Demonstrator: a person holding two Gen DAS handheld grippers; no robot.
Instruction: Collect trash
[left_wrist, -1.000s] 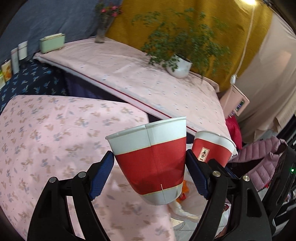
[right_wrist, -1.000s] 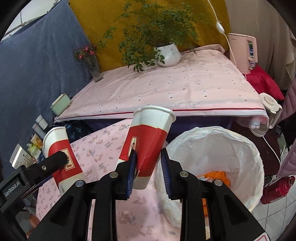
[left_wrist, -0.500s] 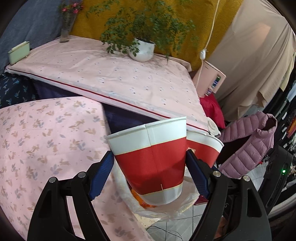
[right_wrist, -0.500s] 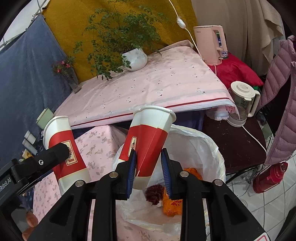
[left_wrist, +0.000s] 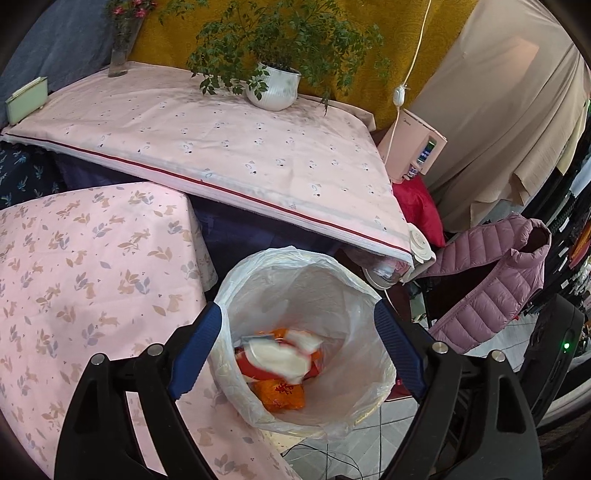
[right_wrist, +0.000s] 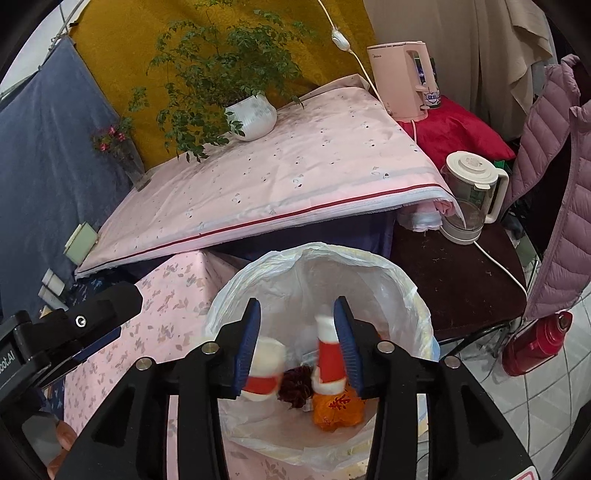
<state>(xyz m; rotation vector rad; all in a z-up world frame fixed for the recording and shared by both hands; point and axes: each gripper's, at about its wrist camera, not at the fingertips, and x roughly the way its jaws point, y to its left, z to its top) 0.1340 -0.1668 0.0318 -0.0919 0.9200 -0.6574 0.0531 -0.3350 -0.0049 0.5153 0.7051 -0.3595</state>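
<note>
A bin lined with a white plastic bag (left_wrist: 295, 266) (right_wrist: 406, 288) stands beside the pink-clothed table. Both grippers hang over it. My left gripper (left_wrist: 299, 343) is open and empty. My right gripper (right_wrist: 299, 339) is open and empty. Two red-and-white paper cups are blurred inside the bin: one (right_wrist: 264, 373) on the left, one (right_wrist: 330, 360) on the right in the right wrist view; they show as a red-white blur (left_wrist: 275, 360) in the left wrist view. Orange wrappers (left_wrist: 282, 397) (right_wrist: 338, 408) and a dark pine cone (right_wrist: 295, 384) lie at the bottom.
The pink rabbit-print table (left_wrist: 81, 266) lies left of the bin. Behind is a raised pink surface (left_wrist: 221, 147) with a potted plant (left_wrist: 275, 86). A kettle (right_wrist: 471, 195), a red flask (right_wrist: 539, 341) and a purple jacket (left_wrist: 491, 280) stand right.
Both grippers have opened and let go of their paper cups, which have dropped into the bin. Both views now look down into the bag.
</note>
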